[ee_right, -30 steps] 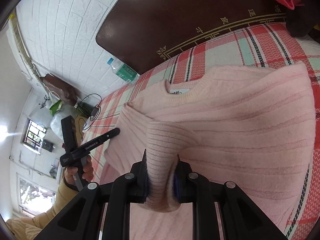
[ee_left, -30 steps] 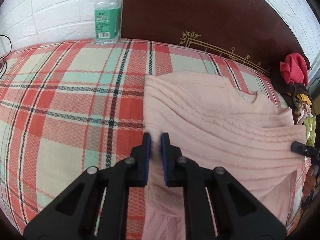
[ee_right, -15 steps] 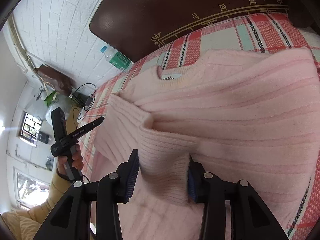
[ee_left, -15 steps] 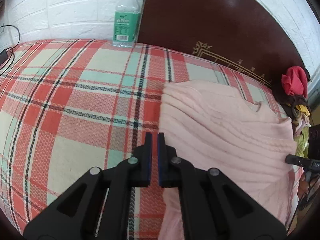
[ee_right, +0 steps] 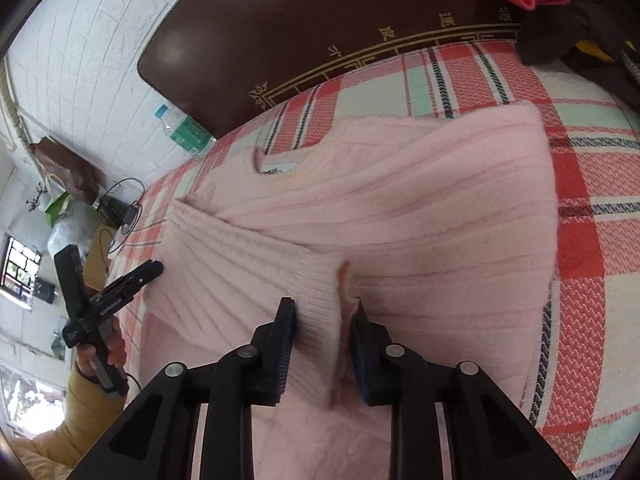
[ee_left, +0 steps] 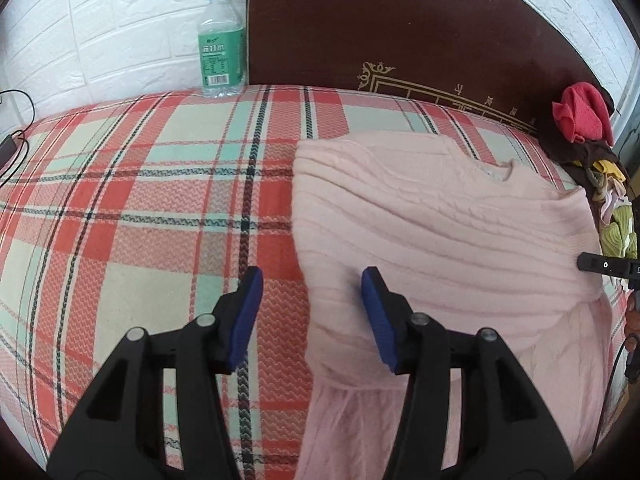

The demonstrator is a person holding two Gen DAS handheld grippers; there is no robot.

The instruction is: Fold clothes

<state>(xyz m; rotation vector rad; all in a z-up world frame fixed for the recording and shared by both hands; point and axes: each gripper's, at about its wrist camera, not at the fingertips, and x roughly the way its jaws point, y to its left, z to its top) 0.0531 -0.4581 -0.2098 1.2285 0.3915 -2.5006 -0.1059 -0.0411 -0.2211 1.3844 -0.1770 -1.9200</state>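
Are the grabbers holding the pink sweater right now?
No. Both are open. The right gripper has the sweater sleeve's cuff loose between its fingers; the left gripper straddles the sweater's edge.

The pink sweater's (ee_left: 440, 232) hem runs off the bottom edge; its folded-under sleeve lies hidden.

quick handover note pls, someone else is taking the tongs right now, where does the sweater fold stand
Left tongs: open, empty, straddling the folded left edge of the pink sweater.
Right tongs: open around the sleeve cuff, which lies across the sweater's front; not clamped.
Sweater lies on the plaid bedspread, collar toward the headboard.
Done: both sides look folded in, sleeve laid over the body.
Left: probably fold the hem up toward the collar, then tidy.
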